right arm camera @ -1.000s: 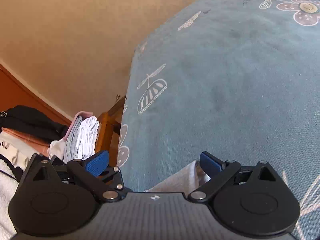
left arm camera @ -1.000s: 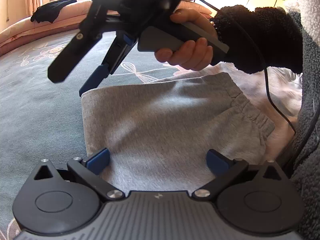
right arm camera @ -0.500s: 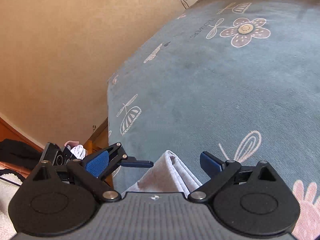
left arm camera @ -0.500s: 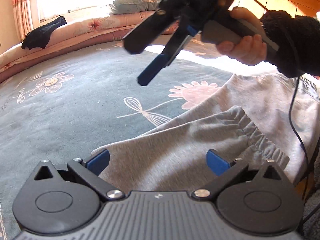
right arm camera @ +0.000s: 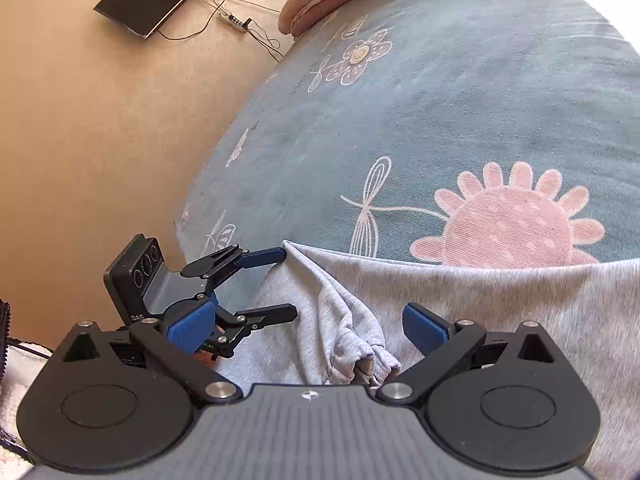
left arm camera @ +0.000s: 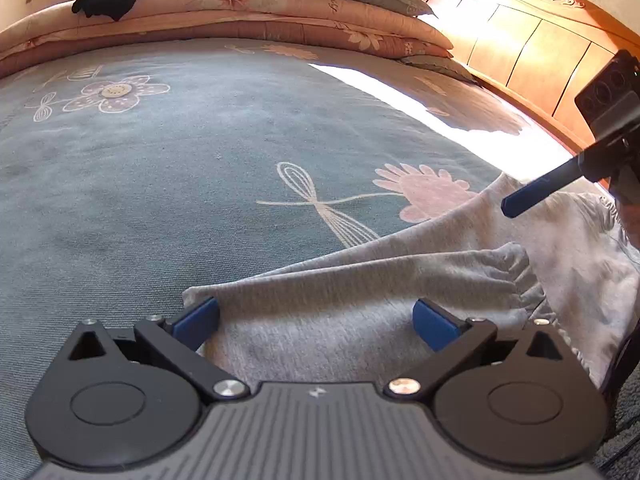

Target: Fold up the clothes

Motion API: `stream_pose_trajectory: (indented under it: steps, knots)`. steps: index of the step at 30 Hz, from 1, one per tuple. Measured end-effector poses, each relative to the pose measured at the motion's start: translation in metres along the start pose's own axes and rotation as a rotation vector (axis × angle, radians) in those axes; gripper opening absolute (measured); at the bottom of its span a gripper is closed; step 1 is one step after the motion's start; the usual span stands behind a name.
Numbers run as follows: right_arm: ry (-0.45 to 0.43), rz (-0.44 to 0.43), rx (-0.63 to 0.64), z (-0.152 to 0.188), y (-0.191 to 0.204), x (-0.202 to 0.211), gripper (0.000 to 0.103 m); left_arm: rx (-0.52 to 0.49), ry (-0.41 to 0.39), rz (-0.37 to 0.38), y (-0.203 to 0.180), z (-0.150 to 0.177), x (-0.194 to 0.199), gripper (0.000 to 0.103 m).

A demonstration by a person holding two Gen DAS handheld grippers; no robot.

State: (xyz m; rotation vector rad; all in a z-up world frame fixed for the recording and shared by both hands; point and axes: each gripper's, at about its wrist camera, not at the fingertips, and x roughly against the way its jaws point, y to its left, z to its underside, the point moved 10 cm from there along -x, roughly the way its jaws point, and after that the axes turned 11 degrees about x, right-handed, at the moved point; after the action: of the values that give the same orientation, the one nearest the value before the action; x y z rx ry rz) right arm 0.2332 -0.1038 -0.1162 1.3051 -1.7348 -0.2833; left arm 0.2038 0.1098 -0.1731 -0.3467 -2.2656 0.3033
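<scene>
A heather-grey garment [left arm camera: 360, 280] is seen on a teal bedspread [left arm camera: 180, 160] printed with pink flowers and white dragonflies; blue gripper pads [left arm camera: 434, 322] are shown.

Trousers [left arm camera: 360, 280] lie on the bedspread [left arm camera: 200, 160] (folded quilts [left arm camera: 280, 20] behind).

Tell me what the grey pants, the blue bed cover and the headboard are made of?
Pants: probably soft cotton fleece knit; matte, fuzzy grey surface with a gathered elastic cuff.
Bed cover: looks like plush, short-pile fabric; velvety nap with printed flowers.
Headboard: seemingly varnished wood; glossy orange panels with carved trim.
</scene>
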Motion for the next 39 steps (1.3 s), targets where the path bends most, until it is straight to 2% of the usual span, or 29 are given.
stream_pose_trajectory:
  steps: [2, 7, 8, 12, 17, 22, 26, 28, 31, 34, 37, 39]
  knots:
    - [-0.013, -0.005, -0.027, 0.006, -0.001, 0.002, 0.102, -0.003, 0.008, -0.011, -0.002, -0.002, 0.001, 0.102]
    - [-0.038, -0.007, -0.083, 0.017, -0.009, 0.002, 0.102, 0.008, -0.003, 0.022, -0.009, -0.002, 0.009, 0.102]
    - [-0.039, -0.008, -0.095, 0.018, -0.010, 0.000, 0.102, 0.017, 0.024, -0.003, -0.005, 0.003, 0.002, 0.102]
    - [-0.033, 0.023, -0.088, 0.020, -0.010, -0.002, 0.102, -0.072, 0.033, -0.056, -0.015, 0.005, -0.001, 0.102]
    - [-0.037, 0.097, -0.036, 0.026, 0.001, 0.009, 0.102, -0.110, 0.024, 0.048, -0.054, 0.007, 0.012, 0.102]
    - [-0.066, 0.170, -0.019, 0.035, 0.013, 0.032, 0.102, -0.111, 0.069, 0.128, -0.094, 0.027, 0.002, 0.102]
    - [-0.100, 0.228, -0.003, 0.044, 0.024, 0.058, 0.102, -0.118, 0.085, 0.089, -0.108, 0.033, -0.004, 0.102]
    - [-0.118, 0.258, 0.005, 0.050, 0.028, 0.072, 0.103, -0.135, 0.051, 0.128, -0.122, 0.029, 0.011, 0.102]
    - [-0.140, 0.301, -0.001, 0.061, 0.027, 0.088, 0.103, -0.143, 0.043, 0.178, -0.143, 0.032, 0.024, 0.102]
    - [-0.158, 0.332, -0.024, 0.073, 0.024, 0.096, 0.103, -0.140, 0.089, 0.149, -0.150, 0.050, 0.013, 0.102]
    - [-0.141, 0.404, -0.018, 0.087, 0.018, 0.097, 0.103, -0.083, 0.179, 0.144, -0.153, 0.072, -0.002, 0.102]
    - [-0.110, 0.484, 0.004, 0.098, 0.013, 0.099, 0.103, -0.105, 0.153, 0.158, -0.161, 0.070, 0.009, 0.102]
